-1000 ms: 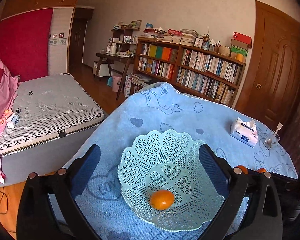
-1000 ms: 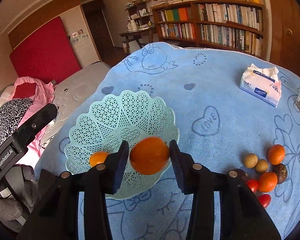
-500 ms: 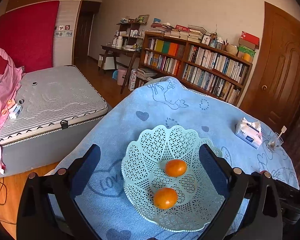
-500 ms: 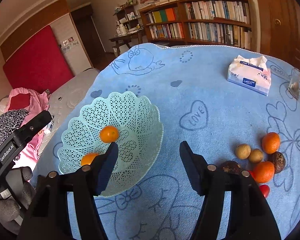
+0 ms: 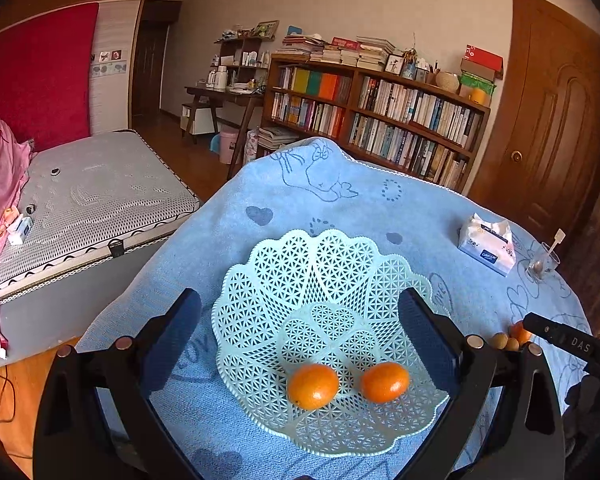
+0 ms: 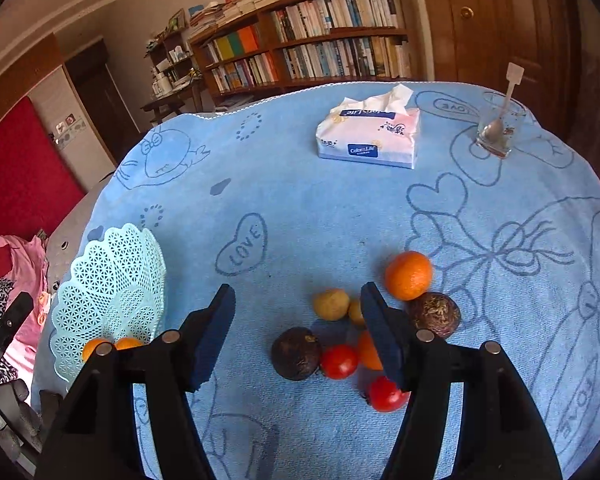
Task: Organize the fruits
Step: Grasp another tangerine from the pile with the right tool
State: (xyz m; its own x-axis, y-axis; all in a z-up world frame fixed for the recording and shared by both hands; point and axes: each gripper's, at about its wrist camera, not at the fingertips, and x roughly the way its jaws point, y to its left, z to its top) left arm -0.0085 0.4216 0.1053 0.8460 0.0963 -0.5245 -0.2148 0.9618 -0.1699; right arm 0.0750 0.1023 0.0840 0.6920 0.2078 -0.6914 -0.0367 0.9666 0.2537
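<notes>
Fruits (image 6: 340, 344) beneath right gripper (image 6: 298, 334).

A blue tablecloth (image 6: 300, 200) printed with hearts and bows covers the table. On its far side lies a pack of tissues (image 6: 368, 136), and near it stands a glass (image 6: 498, 128) with a spoon (image 6: 496, 120) in it. Beyond the table a bookshelf (image 5: 380, 116) full of books lines the wall beside a brown door (image 5: 556, 120). A bare mattress (image 5: 92, 200) lies to the left, with pink bedding (image 5: 0, 184) at its edge.
</notes>
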